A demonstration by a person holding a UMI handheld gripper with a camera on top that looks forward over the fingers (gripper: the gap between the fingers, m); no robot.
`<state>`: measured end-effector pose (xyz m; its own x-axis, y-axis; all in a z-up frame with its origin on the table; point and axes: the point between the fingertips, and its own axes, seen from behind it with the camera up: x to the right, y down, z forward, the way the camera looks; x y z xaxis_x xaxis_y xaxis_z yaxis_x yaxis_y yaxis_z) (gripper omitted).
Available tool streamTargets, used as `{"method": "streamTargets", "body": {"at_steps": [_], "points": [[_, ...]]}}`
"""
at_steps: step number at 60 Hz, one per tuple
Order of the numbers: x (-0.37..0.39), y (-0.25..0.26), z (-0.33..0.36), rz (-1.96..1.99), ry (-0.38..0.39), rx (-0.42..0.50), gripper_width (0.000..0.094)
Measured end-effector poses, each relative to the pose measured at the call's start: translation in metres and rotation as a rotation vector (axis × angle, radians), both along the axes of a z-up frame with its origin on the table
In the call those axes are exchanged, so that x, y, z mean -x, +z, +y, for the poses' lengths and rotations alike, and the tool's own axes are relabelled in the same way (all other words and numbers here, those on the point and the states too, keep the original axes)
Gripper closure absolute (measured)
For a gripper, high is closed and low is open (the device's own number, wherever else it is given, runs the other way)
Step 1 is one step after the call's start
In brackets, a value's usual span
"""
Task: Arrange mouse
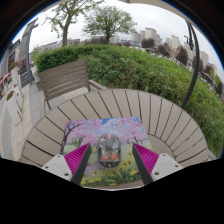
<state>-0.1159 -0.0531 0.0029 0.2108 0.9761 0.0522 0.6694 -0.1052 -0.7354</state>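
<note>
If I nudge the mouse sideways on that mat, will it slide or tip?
The mouse is low and sits flat between the open jaws, so tipping looks unlikely. It probably slides, though the floral mouse mat may drag it or shift on the slatted table.

Single view | rides on gripper [108, 165], above slatted table [150, 115] | faces forward and down along fingers toward hedge [140, 65] beyond table | close to tabletop

Soft, bright daylight from a pale cloudy sky [110, 12]. Shadows are faint. Everything bends round near the edges.
</note>
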Motion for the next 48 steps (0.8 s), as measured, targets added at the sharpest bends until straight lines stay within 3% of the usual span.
{"method": "streamTargets", "body": {"at_steps": [12, 26, 31, 40, 48], "points": [[-0.051, 0.109, -0.004, 0.009, -0.020, 0.058, 0.0091], [-0.171, 0.211, -0.021, -0.025, -0.017, 0.042, 0.0088], [-0.206, 0.226, -0.027, -0.030, -0.022, 0.026, 0.0090], [-0.247, 0.220, -0.035, -0.050, -0.056, 0.083, 0.0092], [-0.264, 0.206, -0.021, -0.079, -0.079, 0.037, 0.0086]]}}
